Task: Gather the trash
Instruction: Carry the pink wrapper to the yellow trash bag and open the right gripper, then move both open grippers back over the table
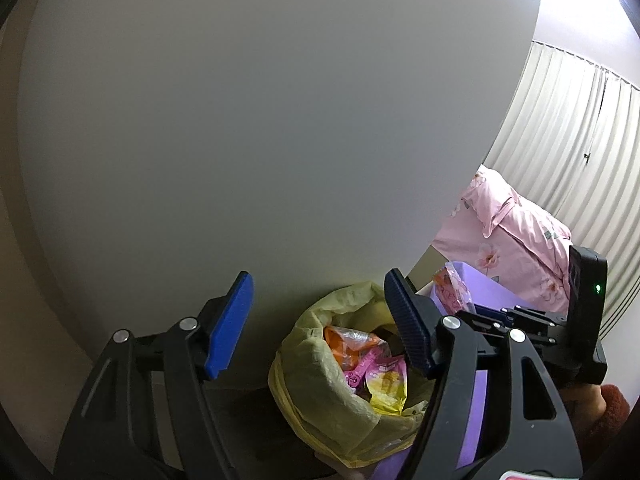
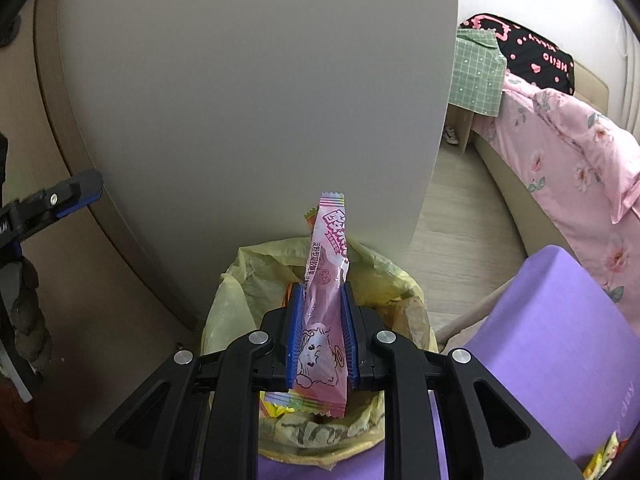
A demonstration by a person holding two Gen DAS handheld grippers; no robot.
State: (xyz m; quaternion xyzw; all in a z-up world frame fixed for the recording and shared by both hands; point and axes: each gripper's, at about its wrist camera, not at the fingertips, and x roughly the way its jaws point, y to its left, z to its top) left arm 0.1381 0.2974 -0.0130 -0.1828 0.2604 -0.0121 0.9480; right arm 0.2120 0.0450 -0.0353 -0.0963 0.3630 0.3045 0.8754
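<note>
A bin lined with a yellow bag holds several snack wrappers; it also shows in the right wrist view. My right gripper is shut on a pink candy wrapper and holds it upright directly above the bin's mouth. My left gripper is open and empty, to the left of and above the bin. The right gripper with the pink wrapper shows at the right of the left wrist view. The left gripper's finger shows at the left edge of the right wrist view.
A grey wall panel stands right behind the bin. A purple mat lies to the right, with more wrappers at its lower corner. A bed with pink floral bedding is beyond. Curtains hang at the far right.
</note>
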